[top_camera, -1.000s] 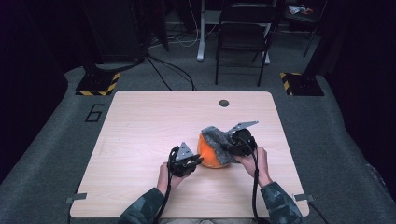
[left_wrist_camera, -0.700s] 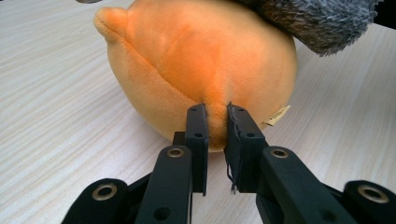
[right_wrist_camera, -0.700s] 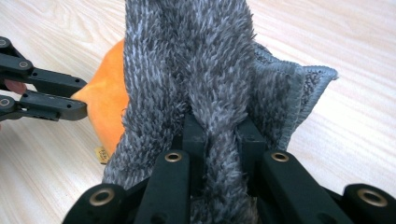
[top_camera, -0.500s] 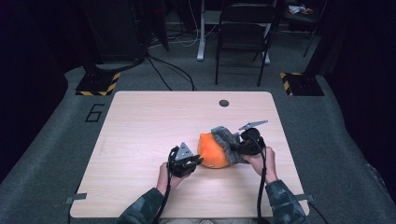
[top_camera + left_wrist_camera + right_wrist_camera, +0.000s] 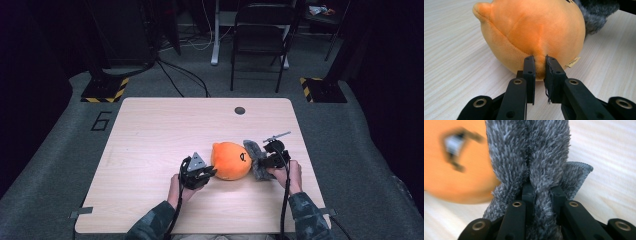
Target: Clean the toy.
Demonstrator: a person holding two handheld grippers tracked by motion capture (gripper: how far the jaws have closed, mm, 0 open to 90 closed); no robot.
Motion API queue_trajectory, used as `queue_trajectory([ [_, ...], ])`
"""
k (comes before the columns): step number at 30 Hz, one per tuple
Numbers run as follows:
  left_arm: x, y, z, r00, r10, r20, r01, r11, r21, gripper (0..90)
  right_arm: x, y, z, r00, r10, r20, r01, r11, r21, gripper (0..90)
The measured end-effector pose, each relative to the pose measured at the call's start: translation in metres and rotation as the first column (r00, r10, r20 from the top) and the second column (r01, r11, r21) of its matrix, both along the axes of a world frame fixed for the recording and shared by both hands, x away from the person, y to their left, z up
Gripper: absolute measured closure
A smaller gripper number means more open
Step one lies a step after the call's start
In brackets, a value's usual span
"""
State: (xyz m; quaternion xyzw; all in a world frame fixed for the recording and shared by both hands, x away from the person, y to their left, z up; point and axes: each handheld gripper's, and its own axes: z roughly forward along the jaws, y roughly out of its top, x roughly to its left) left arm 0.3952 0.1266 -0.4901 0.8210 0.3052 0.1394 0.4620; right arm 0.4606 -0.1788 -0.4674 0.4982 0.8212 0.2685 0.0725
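Closest to the person, both forearms in camo sleeves came up from the near edge of the light wood table. The left gripper had its jaws pinching a small fold of fabric low on the orange plush toy; in the left gripper view you could see the left gripper squeezing that bit of plush right next to a little sewn-in tag. The plush sat on the tabletop toward the near right part, between the two grippers. On its other side the right gripper was clamped on a fuzzy grey cloth, which was bunched up and touching the plush; in the right gripper view the right gripper had a thick wad of the grey cloth stuffed between its jaws, with the orange plush blurry behind it. Farther back on the table there was a small round dark grommet near the far edge. Beyond the table, a black chair stood on the grey carpet, plus some cables on the floor.
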Motion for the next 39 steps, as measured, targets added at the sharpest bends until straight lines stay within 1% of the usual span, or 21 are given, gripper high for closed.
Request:
queue_trajectory([
  [1, 0.0, 0.001, 0.0, 1.0, -0.003, 0.0, 0.003, 1.0, -0.001, 79.4, 0.001, -0.003, -0.002, 0.9998, -0.012, -0.017, 0.012, 1.0, -0.004, 78.6],
  [3, 0.0, 0.001, 0.0, 1.0, 0.001, 0.003, -0.001, 1.0, -0.001, 79.4, 0.002, -0.006, 0.001, 0.9996, -0.026, -0.013, 0.026, 1.0, -0.001, 78.6],
  [4, 0.0, 0.001, 0.0, 1.0, 0.0, 0.004, 0.0, 1.0, -0.001, 79.4, 0.002, -0.008, 0.005, 0.9998, -0.015, 0.012, 0.015, 1.0, 0.002, 78.6],
  [6, 0.0, 0.001, 0.0, 1.0, -0.001, 0.003, 0.001, 1.0, -0.002, 79.4, 0.001, -0.009, 0.01, 0.9997, -0.016, 0.019, 0.016, 1.0, 0.01, 78.6],
  [7, 0.0, 0.001, 0.0, 1.0, 0.001, 0.006, -0.001, 1.0, -0.006, 79.5, -0.001, -0.01, 0.02, 0.9973, -0.017, 0.072, 0.016, 1.0, 0.021, 78.6],
  [9, -0.001, 0.0, 0.0, 0.9999, 0.001, 0.01, -0.001, 1.0, -0.007, 79.5, -0.002, -0.01, 0.026, 0.9957, -0.017, 0.091, 0.014, 0.999, 0.034, 78.6],
  [11, -0.002, -0.001, 0.001, 0.9998, 0.0, 0.018, 0.001, 1.0, -0.008, 79.5, -0.008, -0.006, 0.045, 0.9876, -0.004, 0.157, -0.007, 0.998, 0.067, 78.6],
  [14, -0.002, -0.001, 0.001, 0.9997, -0.004, 0.023, 0.004, 1.0, -0.006, 79.5, -0.012, 0.001, 0.057, 0.9811, 0.009, 0.193, -0.028, 0.995, 0.094, 78.7],
  [15, -0.003, -0.002, 0.002, 0.9994, -0.003, 0.033, 0.003, 1.0, -0.003, 79.4, -0.018, 0.012, 0.066, 0.9747, 0.046, 0.219, -0.07, 0.992, 0.104, 78.6],
  [16, -0.003, -0.002, 0.002, 0.9994, -0.003, 0.033, 0.003, 1.0, -0.003, 79.5, -0.018, 0.012, 0.066, 0.9747, 0.046, 0.219, -0.07, 0.992, 0.104, 78.6],
  [18, -0.004, -0.002, 0.002, 0.9994, -0.005, 0.034, 0.005, 1.0, -0.007, 79.4, -0.026, 0.035, 0.075, 0.9603, 0.113, 0.255, -0.139, 0.986, 0.087, 78.6],
  [21, -0.004, -0.003, 0.002, 0.999, -0.011, 0.042, 0.011, 0.9999, -0.01, 79.4, -0.031, 0.049, 0.078, 0.957, 0.136, 0.256, -0.162, 0.983, 0.083, 78.5],
  [23, -0.004, -0.002, 0.002, 0.9991, -0.015, 0.04, 0.016, 0.9998, -0.011, 79.4, -0.034, 0.065, 0.078, 0.9483, 0.166, 0.27, -0.193, 0.978, 0.077, 78.5],
  [24, -0.004, -0.002, 0.002, 0.9991, -0.015, 0.04, 0.016, 0.9998, -0.011, 79.4, -0.034, 0.065, 0.078, 0.9483, 0.166, 0.27, -0.193, 0.978, 0.077, 78.5],
  [25, -0.003, -0.002, 0.001, 0.9989, -0.016, 0.043, 0.017, 0.9998, -0.012, 79.4, -0.034, 0.073, 0.075, 0.9418, 0.183, 0.282, -0.209, 0.976, 0.065, 78.5],
  [30, -0.003, -0.002, 0.001, 0.9988, -0.024, 0.042, 0.024, 0.9996, -0.015, 79.5, -0.031, 0.086, 0.068, 0.9402, 0.2, 0.276, -0.216, 0.976, 0.029, 78.5],
  [31, -0.003, -0.002, 0.001, 0.999, -0.022, 0.04, 0.022, 0.9996, -0.016, 79.6, -0.028, 0.089, 0.062, 0.944, 0.2, 0.262, -0.211, 0.977, 0.015, 78.5],
  [34, -0.004, -0.003, 0.0, 0.9989, -0.017, 0.043, 0.018, 0.9998, -0.007, 79.6, -0.025, 0.089, 0.056, 0.9493, 0.199, 0.244, -0.204, 0.979, -0.004, 78.5],
  [36, -0.004, -0.003, 0.001, 0.9989, -0.02, 0.041, 0.02, 0.9998, -0.004, 79.7, -0.025, 0.089, 0.055, 0.9477, 0.198, 0.251, -0.205, 0.979, 0.002, 78.5],
  [38, -0.004, -0.002, 0.0, 0.9992, -0.016, 0.036, 0.016, 0.9999, -0.002, 79.7, -0.025, 0.087, 0.056, 0.9462, 0.204, 0.252, -0.201, 0.979, -0.035, 78.3],
  [39, -0.003, -0.002, 0.0, 0.9992, -0.019, 0.037, 0.019, 0.9998, 0.001, 79.7, -0.026, 0.087, 0.056, 0.9478, 0.196, 0.251, -0.195, 0.98, -0.029, 78.3],
])
